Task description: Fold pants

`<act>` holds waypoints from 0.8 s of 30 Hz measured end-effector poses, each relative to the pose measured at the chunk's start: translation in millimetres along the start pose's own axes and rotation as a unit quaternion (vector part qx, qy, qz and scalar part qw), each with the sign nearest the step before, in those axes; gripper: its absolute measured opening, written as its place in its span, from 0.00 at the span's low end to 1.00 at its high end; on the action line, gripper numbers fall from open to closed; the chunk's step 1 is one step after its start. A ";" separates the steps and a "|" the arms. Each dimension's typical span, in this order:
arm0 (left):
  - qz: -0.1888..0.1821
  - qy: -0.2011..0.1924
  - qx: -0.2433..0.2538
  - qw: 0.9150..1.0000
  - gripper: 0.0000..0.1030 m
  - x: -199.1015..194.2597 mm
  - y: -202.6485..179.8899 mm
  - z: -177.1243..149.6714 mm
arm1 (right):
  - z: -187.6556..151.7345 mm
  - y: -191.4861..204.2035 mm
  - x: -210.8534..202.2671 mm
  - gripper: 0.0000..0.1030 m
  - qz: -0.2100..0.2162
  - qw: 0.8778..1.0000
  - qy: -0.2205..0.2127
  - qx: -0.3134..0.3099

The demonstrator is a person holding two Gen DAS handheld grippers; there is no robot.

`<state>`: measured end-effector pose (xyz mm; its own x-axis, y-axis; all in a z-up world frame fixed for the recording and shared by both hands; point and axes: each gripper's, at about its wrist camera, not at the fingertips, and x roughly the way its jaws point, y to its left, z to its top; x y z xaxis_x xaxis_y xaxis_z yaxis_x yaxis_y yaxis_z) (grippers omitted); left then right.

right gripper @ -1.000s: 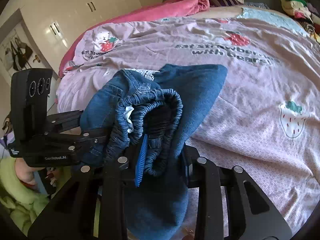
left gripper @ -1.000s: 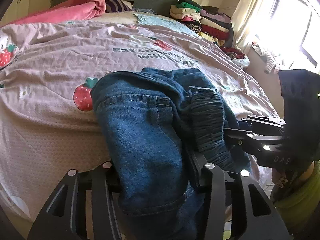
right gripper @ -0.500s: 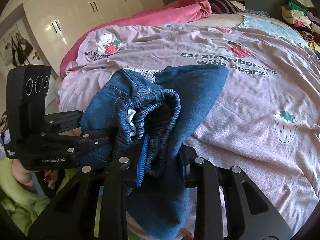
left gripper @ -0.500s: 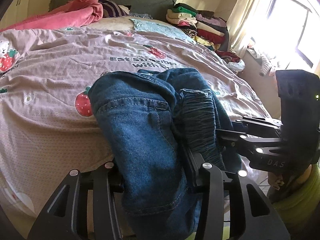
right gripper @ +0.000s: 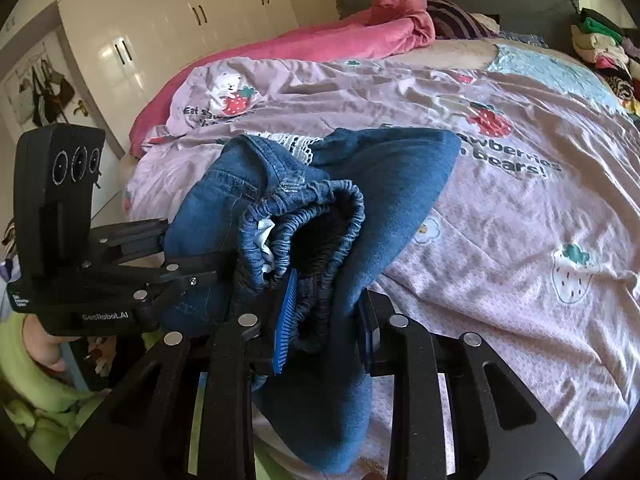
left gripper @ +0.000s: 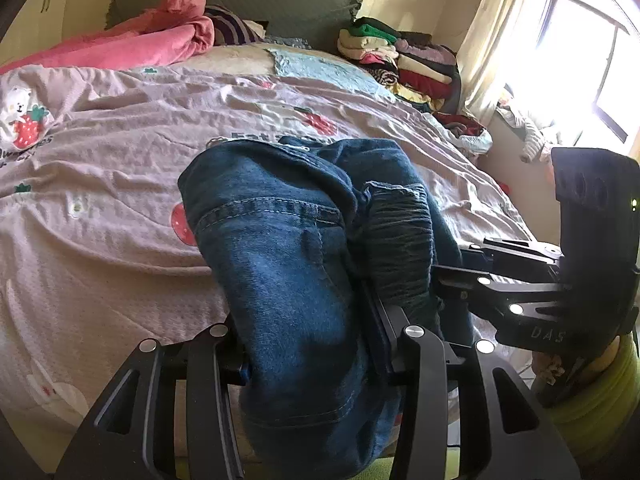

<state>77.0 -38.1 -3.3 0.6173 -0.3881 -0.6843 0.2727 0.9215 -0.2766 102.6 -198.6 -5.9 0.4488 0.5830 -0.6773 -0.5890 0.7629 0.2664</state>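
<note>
Over bed edge (left gripper: 120,280): jeans (left gripper: 288,280) hanging lengthwise

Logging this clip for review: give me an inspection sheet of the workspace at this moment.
Surface: bed with lilac strawberry-print cover, rumpled.
Job's things: blue jeans, bunched, elastic waistband up.
Clutter: pink blanket at the headboard; stack of folded clothes at the far corner.
Grippers: left gripper and right gripper both clamp the jeans, side by side.
Cables: nothing seen.
Surroundings: white wardrobe; curtained window.
</note>
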 end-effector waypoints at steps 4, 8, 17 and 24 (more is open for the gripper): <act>0.003 -0.004 -0.002 1.000 0.40 -4.6 1.4 1.2 | 4.7 4.3 0.0 0.20 0.001 1.000 -0.003 -0.006; 0.006 -0.006 -0.002 1.000 0.40 -6.0 4.2 4.8 | 9.3 5.6 1.2 0.20 0.001 1.000 -0.003 -0.011; 0.012 -0.009 -0.006 1.000 0.40 -7.0 10.6 16.4 | 22.1 8.2 5.5 0.20 0.000 1.000 -0.006 -0.019; 0.015 -0.014 -0.012 1.000 0.40 -5.6 19.7 25.0 | 35.0 7.0 13.0 0.20 0.001 1.000 -0.008 -0.027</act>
<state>97.4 -18.1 11.9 0.6449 -0.3599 -0.6743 0.2358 0.9329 -0.2723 127.8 -175.9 11.2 0.4585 0.5888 -0.6657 -0.6243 0.7465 0.2303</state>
